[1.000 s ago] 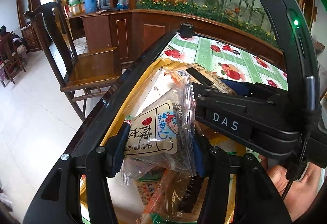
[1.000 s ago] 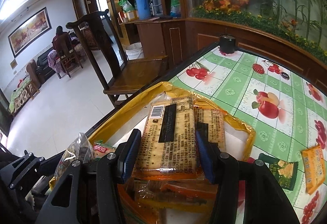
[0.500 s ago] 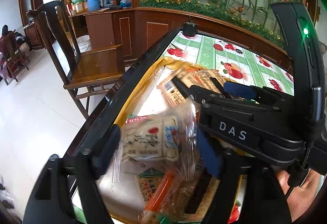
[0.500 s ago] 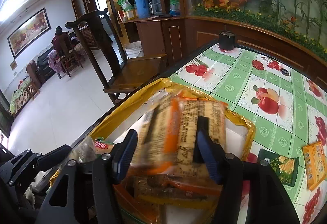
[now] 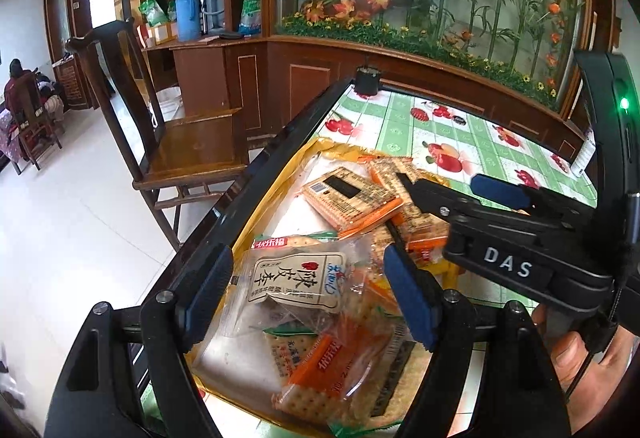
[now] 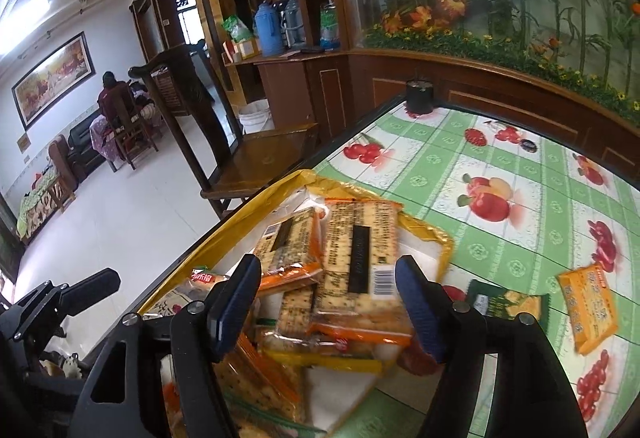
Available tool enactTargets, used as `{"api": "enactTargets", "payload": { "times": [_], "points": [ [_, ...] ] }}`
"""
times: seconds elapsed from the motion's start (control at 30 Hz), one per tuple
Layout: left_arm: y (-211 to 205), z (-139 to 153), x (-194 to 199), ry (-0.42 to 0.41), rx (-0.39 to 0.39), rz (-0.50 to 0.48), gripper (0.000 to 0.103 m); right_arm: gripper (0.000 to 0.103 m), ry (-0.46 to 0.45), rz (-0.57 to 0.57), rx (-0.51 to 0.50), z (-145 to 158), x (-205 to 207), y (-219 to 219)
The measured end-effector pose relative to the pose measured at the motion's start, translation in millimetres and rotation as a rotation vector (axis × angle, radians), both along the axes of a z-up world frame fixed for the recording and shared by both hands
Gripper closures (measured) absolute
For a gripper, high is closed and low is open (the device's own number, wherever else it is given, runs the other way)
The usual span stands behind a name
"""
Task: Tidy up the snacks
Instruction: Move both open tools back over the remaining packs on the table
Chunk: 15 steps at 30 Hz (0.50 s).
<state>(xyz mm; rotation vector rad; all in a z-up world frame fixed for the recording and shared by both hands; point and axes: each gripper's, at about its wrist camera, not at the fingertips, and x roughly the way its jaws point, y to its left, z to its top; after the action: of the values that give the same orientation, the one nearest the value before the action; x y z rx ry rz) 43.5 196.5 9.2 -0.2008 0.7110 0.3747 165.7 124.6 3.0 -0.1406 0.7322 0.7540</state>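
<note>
On the worktop (image 6: 500, 222), at its near corner beside the wooden chair (image 5: 192, 142), sits a yellow-rimmed tray (image 6: 436, 238) heaped with snack packets. Left claw (image 5: 308, 294) hovers over the near end of the tray, jaws standing apart with blue pads clear of everything; a clear plum packet (image 5: 296, 282) with a white label lies loose in the tray between and below them, not gripped. Orange cracker packs (image 5: 320, 370) lie under it. Right claw (image 6: 328, 310) is over the far half of the tray, jaws opening; a cracker packet (image 6: 360, 262) with a black panel and barcode lies between the pads, resting on other cracker packs, neither pad pressing it. A second similar packet (image 6: 288, 250) leans just left of it. Outside the tray, on the green fruit-print cloth: a dark green packet (image 6: 508, 304) just beside the tray and a yellow packet (image 6: 588, 306) further right. Small black pot (image 6: 418, 98) at the far corner
</note>
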Motion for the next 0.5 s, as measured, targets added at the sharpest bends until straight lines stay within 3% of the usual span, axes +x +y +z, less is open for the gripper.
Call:
{"api": "enactTargets", "payload": {
  "times": [0.5],
  "points": [
    [-58, 17, 18, -0.038, 0.015, -0.1, 0.025, 0.028, 0.007, -0.184, 0.011, -6, 21, -116]
  ]
}}
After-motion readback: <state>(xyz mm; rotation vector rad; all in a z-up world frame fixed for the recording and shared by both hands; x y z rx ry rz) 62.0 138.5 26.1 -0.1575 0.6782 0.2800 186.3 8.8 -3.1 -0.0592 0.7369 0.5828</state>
